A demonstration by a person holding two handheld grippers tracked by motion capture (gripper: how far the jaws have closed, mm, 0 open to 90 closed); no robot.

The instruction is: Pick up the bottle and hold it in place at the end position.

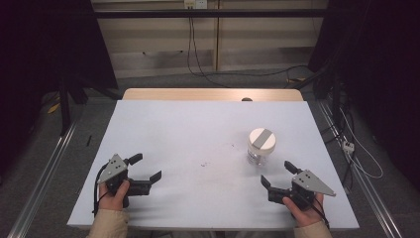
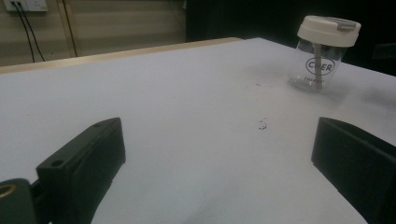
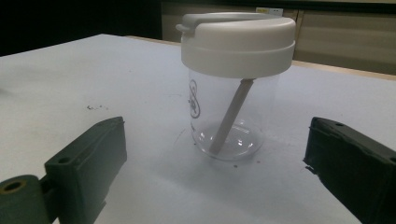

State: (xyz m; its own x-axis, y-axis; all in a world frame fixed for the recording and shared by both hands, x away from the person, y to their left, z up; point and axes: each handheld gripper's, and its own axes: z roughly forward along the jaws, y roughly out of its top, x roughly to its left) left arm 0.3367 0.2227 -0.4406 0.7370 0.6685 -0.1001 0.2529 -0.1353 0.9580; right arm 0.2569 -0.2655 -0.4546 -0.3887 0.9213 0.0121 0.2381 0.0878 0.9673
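1. On the pale, white-covered table (image 1: 198, 129), toward its right side, stands an upright clear plastic jar with a white screw-type lid (image 1: 261, 146); a pale stick leans inside it, and the jar touches neither gripper.
2. Just in front of that jar sits the right gripper (image 1: 276, 177), its black jaws spread wide with nothing between them; in the right gripper view the jar (image 3: 236, 84) stands framed between the jaws but apart from both.
3. Over at the table's left, well apart from the jar, the left gripper (image 1: 145, 167) rests low with its jaws likewise spread and empty.
4. Likely risk: the jar looks light and almost empty, so a jaw that meets it off-centre would probably push it along the smooth cover or tip it over instead of gripping.
5. Closing on the lid's rounded edge rather than the clear wall could let the jar slip or twist out.
6. Too hard a squeeze may flex the thin wall.
7. If the lid is to come off, turning it with only one gripper would probably spin the whole jar.
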